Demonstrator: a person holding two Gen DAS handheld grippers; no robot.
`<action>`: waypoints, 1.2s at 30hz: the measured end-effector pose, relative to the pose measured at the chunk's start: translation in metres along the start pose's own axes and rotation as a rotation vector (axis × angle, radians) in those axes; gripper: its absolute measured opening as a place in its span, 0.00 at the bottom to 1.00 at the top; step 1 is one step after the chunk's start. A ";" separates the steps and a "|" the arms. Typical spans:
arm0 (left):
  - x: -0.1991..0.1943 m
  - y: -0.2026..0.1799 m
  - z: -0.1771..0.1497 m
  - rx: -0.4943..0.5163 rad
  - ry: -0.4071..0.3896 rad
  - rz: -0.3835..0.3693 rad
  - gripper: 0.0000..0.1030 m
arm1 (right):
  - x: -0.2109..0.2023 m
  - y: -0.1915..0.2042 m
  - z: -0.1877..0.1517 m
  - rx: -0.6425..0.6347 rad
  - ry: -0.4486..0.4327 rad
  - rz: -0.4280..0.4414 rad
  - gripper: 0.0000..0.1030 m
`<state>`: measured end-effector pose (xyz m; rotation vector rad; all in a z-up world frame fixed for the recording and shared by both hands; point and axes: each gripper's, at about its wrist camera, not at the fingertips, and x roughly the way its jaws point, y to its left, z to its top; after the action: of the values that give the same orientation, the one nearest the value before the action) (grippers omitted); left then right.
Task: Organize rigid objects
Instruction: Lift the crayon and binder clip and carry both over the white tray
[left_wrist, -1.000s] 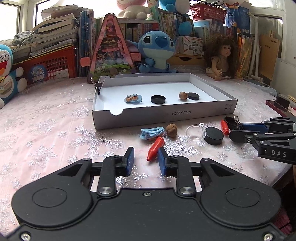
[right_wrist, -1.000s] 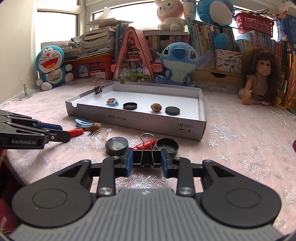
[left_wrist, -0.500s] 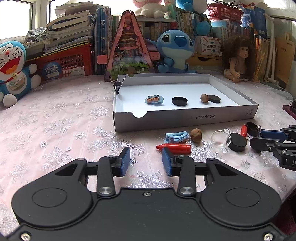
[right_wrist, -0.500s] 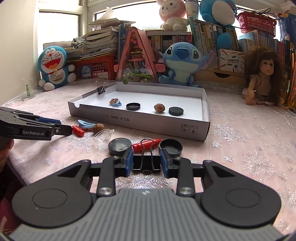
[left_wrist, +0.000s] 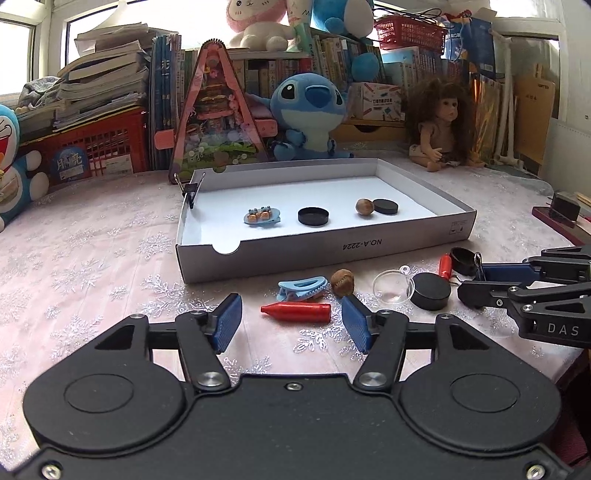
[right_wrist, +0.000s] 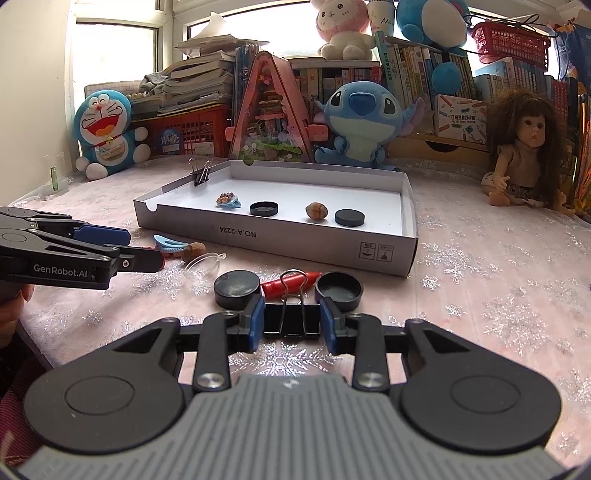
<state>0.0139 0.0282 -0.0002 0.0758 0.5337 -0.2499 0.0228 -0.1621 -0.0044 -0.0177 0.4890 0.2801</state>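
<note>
My left gripper (left_wrist: 291, 323) is open, its blue pads either side of a red crayon (left_wrist: 295, 312) lying on the tablecloth. A blue hair clip (left_wrist: 301, 288), a walnut (left_wrist: 342, 281), a clear dome (left_wrist: 392, 288) and a black cap (left_wrist: 430, 290) lie beyond it. My right gripper (right_wrist: 291, 325) is shut on a black binder clip (right_wrist: 291, 320); it also shows at the right of the left wrist view (left_wrist: 471, 280). The white cardboard tray (left_wrist: 332, 251) holds a decorated clip, two black caps and a walnut.
Another binder clip (right_wrist: 199, 173) is clamped on the tray's far left rim. A second red crayon (right_wrist: 291, 286) and two black caps (right_wrist: 236, 288) lie just ahead of the right gripper. Plush toys, a doll (right_wrist: 524, 155) and books line the back.
My left gripper has opened wider and moved so the red crayon lies between its pads. The right gripper still grips the binder clip, moved slightly.
</note>
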 end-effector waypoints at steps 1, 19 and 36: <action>0.001 0.000 0.001 -0.001 0.000 -0.001 0.58 | 0.000 -0.001 0.000 0.002 -0.002 -0.004 0.39; 0.010 0.000 0.001 -0.020 0.035 0.000 0.40 | -0.003 -0.001 -0.002 0.003 -0.008 0.008 0.35; -0.005 0.017 0.055 -0.089 -0.035 0.026 0.40 | -0.001 -0.023 0.044 0.043 -0.055 -0.056 0.35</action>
<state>0.0414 0.0380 0.0499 -0.0076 0.5079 -0.2016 0.0481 -0.1805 0.0344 0.0178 0.4388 0.2148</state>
